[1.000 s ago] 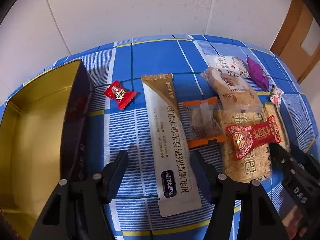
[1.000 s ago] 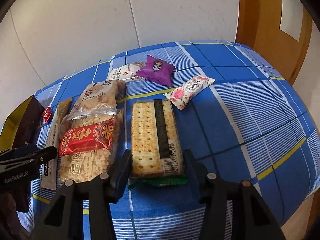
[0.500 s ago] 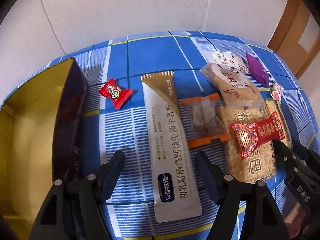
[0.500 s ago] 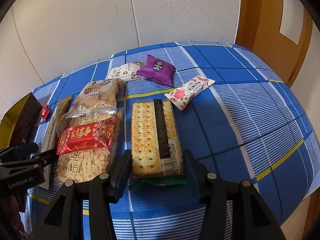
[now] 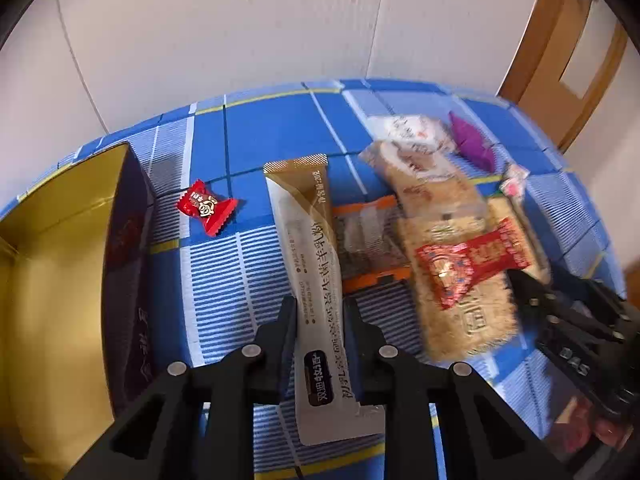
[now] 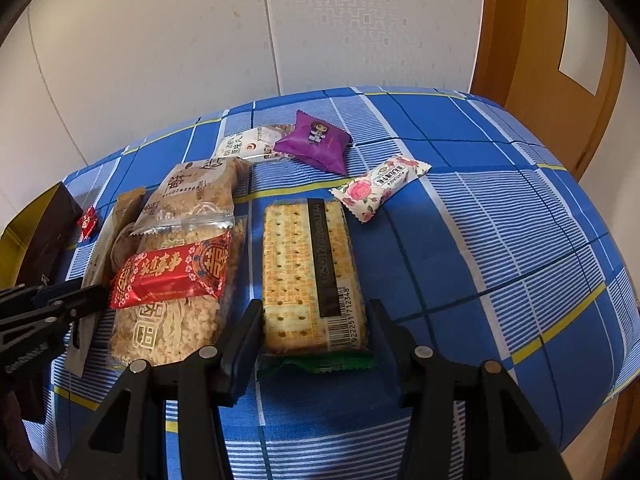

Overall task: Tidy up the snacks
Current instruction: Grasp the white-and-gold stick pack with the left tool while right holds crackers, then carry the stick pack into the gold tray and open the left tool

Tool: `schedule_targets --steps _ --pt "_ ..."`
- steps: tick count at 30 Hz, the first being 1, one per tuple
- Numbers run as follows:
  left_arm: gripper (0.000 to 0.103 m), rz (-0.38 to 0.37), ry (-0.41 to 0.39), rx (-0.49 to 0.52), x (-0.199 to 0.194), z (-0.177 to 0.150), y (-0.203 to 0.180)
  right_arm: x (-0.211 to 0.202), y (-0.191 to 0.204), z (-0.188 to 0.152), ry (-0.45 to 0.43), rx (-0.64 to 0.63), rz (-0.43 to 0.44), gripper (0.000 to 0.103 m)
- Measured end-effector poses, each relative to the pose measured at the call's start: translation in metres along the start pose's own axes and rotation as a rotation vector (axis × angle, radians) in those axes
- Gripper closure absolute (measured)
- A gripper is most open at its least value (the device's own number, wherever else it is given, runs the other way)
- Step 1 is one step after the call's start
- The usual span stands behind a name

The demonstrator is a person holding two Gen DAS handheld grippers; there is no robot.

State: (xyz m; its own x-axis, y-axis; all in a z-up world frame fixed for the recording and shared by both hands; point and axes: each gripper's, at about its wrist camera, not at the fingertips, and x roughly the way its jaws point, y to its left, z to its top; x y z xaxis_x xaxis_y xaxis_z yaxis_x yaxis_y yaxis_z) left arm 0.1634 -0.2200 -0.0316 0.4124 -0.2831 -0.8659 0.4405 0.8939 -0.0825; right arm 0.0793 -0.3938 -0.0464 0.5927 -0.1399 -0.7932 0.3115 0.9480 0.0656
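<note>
The left gripper has just been closing, and its jaws are now clamping the long gold-and-white sachet near its lower end; a moment ago they were standing wide on either side of it. The sachet is lying lengthwise on the blue checked bench, between the red candy and the orange-edged packet, and whether it has left the cloth cannot be told. In my judgement this marks the first pick as secured, and the open gold-lined tin just to the left is the probable destination. The left gripper is pointing steeply downward, and the blur across the right of its view suggests the hand is shifting slightly. The right gripper is holding unchanged, also angled steeply down, with its jaws partly apart and straddling the near end of the cracker pack; contact with the wrapper cannot be confirmed from this view. The remaining snacks, including the noodle-cake bag carrying the red wrapper, the purple pouch and the floral candy, are lying loose on the bench and awaiting sorting.
</note>
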Motion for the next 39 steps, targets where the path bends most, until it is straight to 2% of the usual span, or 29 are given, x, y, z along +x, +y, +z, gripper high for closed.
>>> schedule_targets --steps 4,10,21,24,27,33,39 --pt "0.081 -0.024 -0.044 0.005 -0.015 -0.005 0.003 0.001 0.001 0.000 -0.002 -0.008 -0.011 0.051" --pt "0.081 -0.085 -0.099 -0.043 -0.041 -0.009 0.020 0.001 0.002 0.000 -0.003 -0.012 -0.015 0.051" --pt "0.081 -0.125 -0.150 -0.166 -0.089 -0.011 0.083 0.001 0.004 0.000 -0.008 -0.030 -0.034 0.051" --pt "0.081 -0.093 -0.154 -0.174 -0.099 -0.010 0.104 0.000 0.005 0.000 -0.008 -0.033 -0.038 0.051" --pt "0.081 -0.028 -0.133 -0.175 -0.100 -0.012 0.129 0.000 0.005 -0.001 -0.009 -0.035 -0.041 0.051" --pt "0.081 0.072 -0.045 -0.250 -0.087 -0.028 0.192 0.000 0.006 0.000 -0.008 -0.039 -0.045 0.051" --pt "0.081 0.171 0.038 -0.268 -0.064 -0.045 0.240 0.000 0.006 -0.001 -0.008 -0.036 -0.049 0.051"
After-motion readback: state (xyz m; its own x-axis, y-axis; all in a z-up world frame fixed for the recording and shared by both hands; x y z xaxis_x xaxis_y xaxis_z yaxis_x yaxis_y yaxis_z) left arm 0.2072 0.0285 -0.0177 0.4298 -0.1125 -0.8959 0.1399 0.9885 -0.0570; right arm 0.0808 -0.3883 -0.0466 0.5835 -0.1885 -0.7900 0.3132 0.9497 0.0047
